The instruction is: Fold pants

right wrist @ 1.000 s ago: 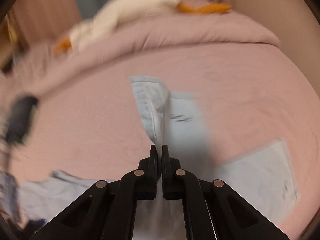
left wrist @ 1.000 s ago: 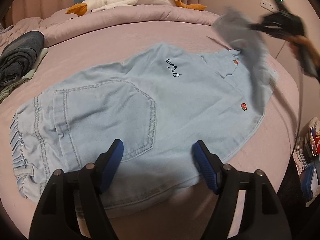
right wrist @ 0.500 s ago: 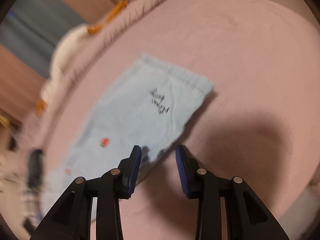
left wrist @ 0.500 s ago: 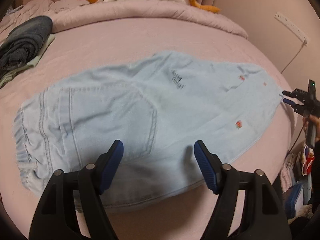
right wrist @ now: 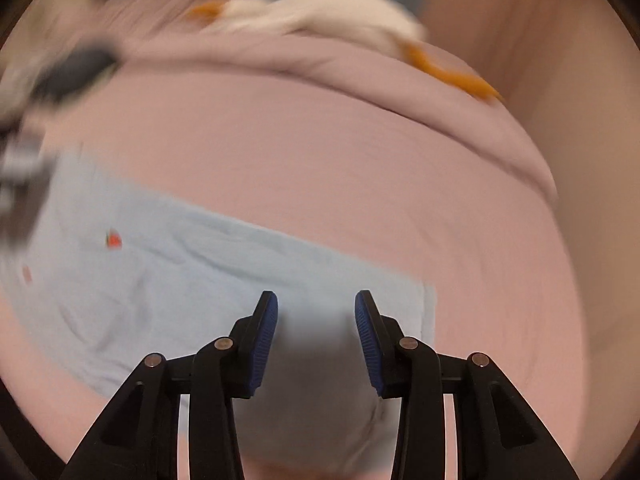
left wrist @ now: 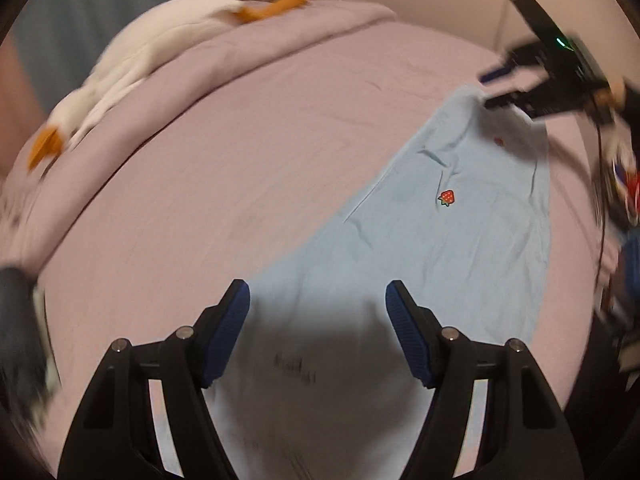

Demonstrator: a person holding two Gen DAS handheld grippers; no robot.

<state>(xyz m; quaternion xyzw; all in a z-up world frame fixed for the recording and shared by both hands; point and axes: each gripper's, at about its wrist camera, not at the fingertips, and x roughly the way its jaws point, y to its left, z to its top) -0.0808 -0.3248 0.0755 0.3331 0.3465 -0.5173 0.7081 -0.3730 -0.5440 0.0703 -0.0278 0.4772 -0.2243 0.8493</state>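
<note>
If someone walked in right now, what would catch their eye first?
Probably the light blue pants spread flat on the pink bed, with a small red strawberry patch on one leg. Next, the white stuffed goose lying along the rolled blanket at the bed's far edge.

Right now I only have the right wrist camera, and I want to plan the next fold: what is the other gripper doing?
Observer: The left gripper hangs open above the pants with nothing between its pads. Its jaws have just been closing a little.
Operator: Which part of the pants is it over?
Observer: The part with the dark lettering, blurred, showing between its jaws.
Operator: Where does my gripper sit, seen from that side?
Observer: The right gripper is at the far corner of the pants, open. Its jaws have just been opening. I cannot tell whether a tip touches the cloth.
</note>
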